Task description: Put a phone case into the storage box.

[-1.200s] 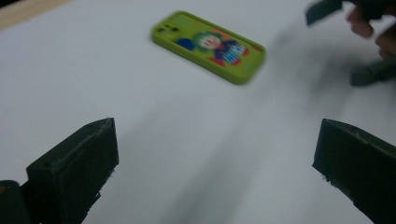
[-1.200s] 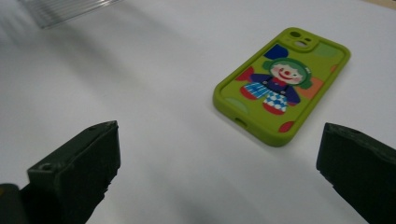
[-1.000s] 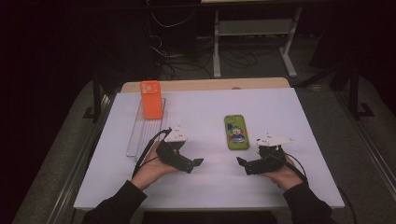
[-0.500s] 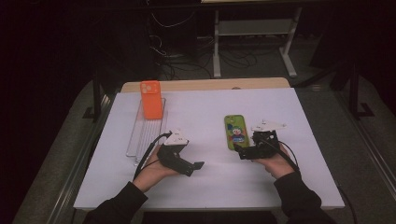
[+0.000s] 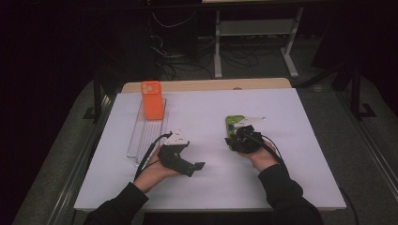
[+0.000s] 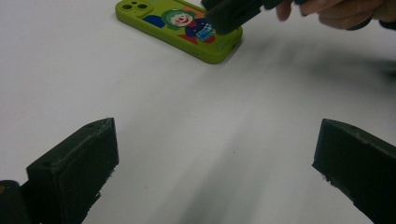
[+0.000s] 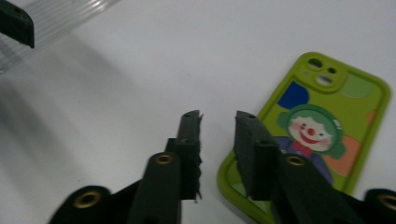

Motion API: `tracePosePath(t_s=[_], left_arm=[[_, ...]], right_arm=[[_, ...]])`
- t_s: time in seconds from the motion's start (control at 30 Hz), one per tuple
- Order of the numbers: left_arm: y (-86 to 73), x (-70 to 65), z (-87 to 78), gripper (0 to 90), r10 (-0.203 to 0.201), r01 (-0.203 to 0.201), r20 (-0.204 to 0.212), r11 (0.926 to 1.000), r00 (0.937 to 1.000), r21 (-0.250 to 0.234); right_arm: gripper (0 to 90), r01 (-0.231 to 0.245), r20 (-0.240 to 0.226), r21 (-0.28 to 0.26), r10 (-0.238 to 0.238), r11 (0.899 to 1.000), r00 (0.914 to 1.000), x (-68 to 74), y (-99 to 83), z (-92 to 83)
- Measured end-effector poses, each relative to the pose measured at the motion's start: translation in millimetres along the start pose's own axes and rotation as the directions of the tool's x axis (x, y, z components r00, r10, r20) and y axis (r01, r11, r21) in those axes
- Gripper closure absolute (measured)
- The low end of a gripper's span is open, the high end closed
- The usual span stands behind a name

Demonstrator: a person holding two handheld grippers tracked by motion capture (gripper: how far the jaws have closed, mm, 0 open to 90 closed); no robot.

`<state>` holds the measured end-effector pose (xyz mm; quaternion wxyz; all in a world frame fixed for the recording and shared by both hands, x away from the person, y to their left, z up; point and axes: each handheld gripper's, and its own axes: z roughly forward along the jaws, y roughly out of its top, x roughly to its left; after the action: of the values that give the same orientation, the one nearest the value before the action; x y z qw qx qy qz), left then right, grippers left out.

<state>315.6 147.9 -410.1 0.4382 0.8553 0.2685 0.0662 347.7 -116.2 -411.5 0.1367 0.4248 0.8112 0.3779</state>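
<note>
A green phone case [image 5: 233, 123] with a clown picture lies flat on the white table [image 5: 197, 112], right of middle. My right gripper [image 5: 231, 139] hovers over its near end. In the right gripper view its jaws [image 7: 218, 116] have just been closing and stand a narrow gap apart, with nothing pinched; the case [image 7: 322, 135] lies under the right jaw's side. My left gripper [image 5: 195, 168] rests open near the table's middle front, its jaws [image 6: 215, 154] wide apart and empty. It faces the case [image 6: 177, 25], where the right gripper [image 6: 233, 14] shows.
An orange phone case [image 5: 151, 100] stands upright at the far end of a clear ribbed rack [image 5: 141, 136] on the left of the table. The rack [image 7: 60, 18] also shows in the right gripper view's top left corner. Dark floor and cables lie beyond the table.
My right hand has moved forward and left from the table's right front to the near end of the green case, and its jaws have narrowed. The left hand has stayed put.
</note>
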Motion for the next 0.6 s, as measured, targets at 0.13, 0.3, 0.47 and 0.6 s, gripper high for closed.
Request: tracePosePath(t_s=[0.13, 0.3, 0.47, 0.6], left_arm=[[0.2, -0.2, -0.3, 0.0, 0.007, -0.007, -0.004, 1.0, 1.0, 0.003], [0.0, -0.7, 0.3, 0.0, 0.002, -0.002, -0.005, 1.0, 1.0, 0.001], [-0.2, -1.0, 0.9, 0.0, -0.002, 0.002, -0.005, 1.0, 1.0, -0.002], [-0.2, -1.0, 0.5, 0.0, -0.008, 0.008, -0.004, 1.0, 1.0, -0.001]], right_arm=[[82.5, 0.024, -0.009, 0.044, -0.024, 0.999, 0.9997, 5.5, 0.6, 14.3], [87.8, 0.029, 0.003, 0.092, -0.03, 0.995, 0.9996, 8.3, -1.9, 26.2], [88.0, 0.034, 0.023, 0.118, -0.037, 0.992, 0.999, 4.6, -5.8, 29.1], [88.0, 0.045, 0.047, 0.125, -0.051, 0.991, 0.9976, -0.5, -7.3, 25.8]])
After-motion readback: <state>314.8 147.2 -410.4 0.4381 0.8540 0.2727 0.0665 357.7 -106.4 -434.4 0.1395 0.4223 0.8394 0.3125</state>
